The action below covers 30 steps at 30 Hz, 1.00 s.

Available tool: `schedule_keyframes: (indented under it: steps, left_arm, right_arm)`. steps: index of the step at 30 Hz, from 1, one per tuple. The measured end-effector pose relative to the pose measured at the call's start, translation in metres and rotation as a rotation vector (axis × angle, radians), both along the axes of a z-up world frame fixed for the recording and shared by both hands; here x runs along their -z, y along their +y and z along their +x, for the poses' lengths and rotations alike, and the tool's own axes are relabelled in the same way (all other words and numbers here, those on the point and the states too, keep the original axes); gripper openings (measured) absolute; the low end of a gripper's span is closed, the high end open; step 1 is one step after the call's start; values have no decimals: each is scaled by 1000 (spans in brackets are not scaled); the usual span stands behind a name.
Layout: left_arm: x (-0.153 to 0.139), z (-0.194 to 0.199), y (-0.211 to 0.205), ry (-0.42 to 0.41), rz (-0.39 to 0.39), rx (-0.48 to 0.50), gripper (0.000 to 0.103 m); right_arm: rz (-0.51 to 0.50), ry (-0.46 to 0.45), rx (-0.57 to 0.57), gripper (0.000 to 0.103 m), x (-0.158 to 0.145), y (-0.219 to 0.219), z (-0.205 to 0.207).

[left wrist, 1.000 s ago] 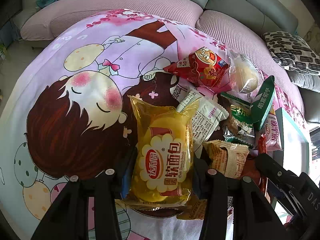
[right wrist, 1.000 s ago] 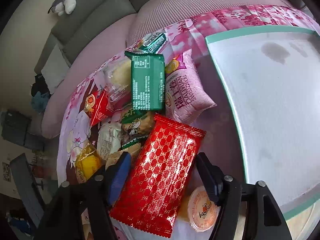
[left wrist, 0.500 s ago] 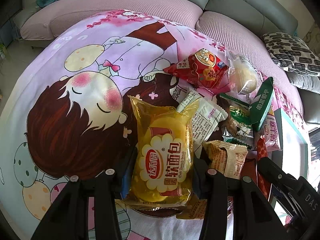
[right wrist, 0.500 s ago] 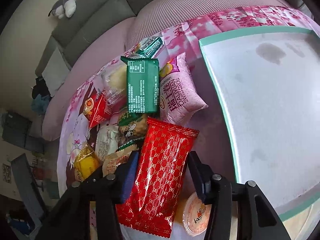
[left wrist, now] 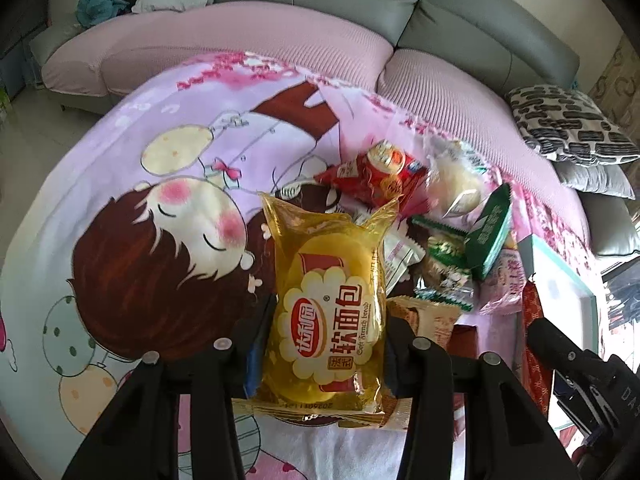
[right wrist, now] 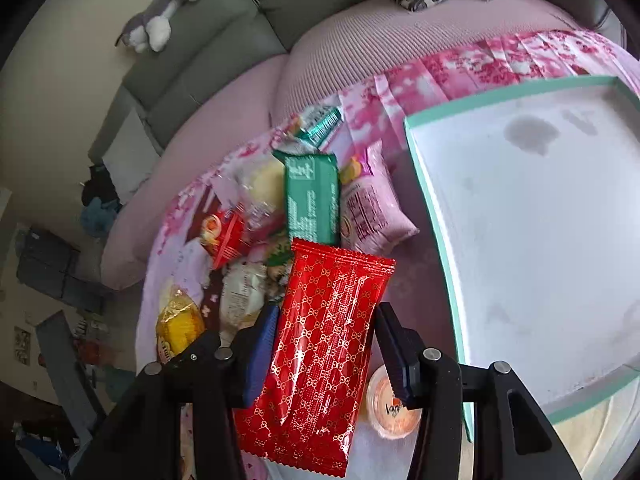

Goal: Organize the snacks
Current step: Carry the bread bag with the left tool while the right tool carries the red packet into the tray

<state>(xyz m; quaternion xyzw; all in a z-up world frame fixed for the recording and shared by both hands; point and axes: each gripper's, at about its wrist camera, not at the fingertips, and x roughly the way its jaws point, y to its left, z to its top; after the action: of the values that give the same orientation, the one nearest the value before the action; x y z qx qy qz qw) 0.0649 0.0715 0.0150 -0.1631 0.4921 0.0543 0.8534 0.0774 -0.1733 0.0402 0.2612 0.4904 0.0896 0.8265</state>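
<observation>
Sofa (left wrist: 320,8), grey with pink seat covers, runs behind the work area; a cartoon-print blanket (left wrist: 160,160) covers the surface carrying the snacks. I cannot tell whether a worktop or a cushion lies under it.

White tray (right wrist: 520,240) with a teal rim sits to the right in the right wrist view, bare inside apart from a dark stain. I judge it the likely receiving place for the snacks.

Snack pile (right wrist: 304,200) lies on the blanket just left of the tray: green packet, pink packet, red round-logo bag, clear-wrapped bun, all overlapping.

Red patterned packet (right wrist: 328,344) is clenched in my right gripper (right wrist: 326,344); both pads press its long edges, and the jaws closed onto it within the last second. Its long axis runs along the fingers, away from the camera, tilted slightly right. The tray rim is just beside it on the right, so the right hand is the nearer one to the tray.

Yellow soft-bread packet (left wrist: 332,312) is clamped in my left gripper (left wrist: 328,336), long axis likewise along the fingers. In this view the tray (left wrist: 560,280) lies well apart to the right, beyond the pile.

Orange jelly cup (right wrist: 394,408) rests below the right jaw, near the tray corner.
</observation>
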Motion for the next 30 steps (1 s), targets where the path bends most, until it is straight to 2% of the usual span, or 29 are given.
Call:
schedule_keyframes:
  steps: [11, 22, 30]
  left_arm:
    - [-11, 0, -22, -23, 22, 57, 47]
    - [-32, 8, -87, -57, 64, 227, 47]
    - [-49, 14, -162, -96, 68, 400, 47]
  right_arm:
    - [21, -26, 58, 52, -12, -31, -5]
    - [-38, -52, 314, 52, -16, -128, -28]
    - [-170, -23, 527, 52, -5, -198, -50]
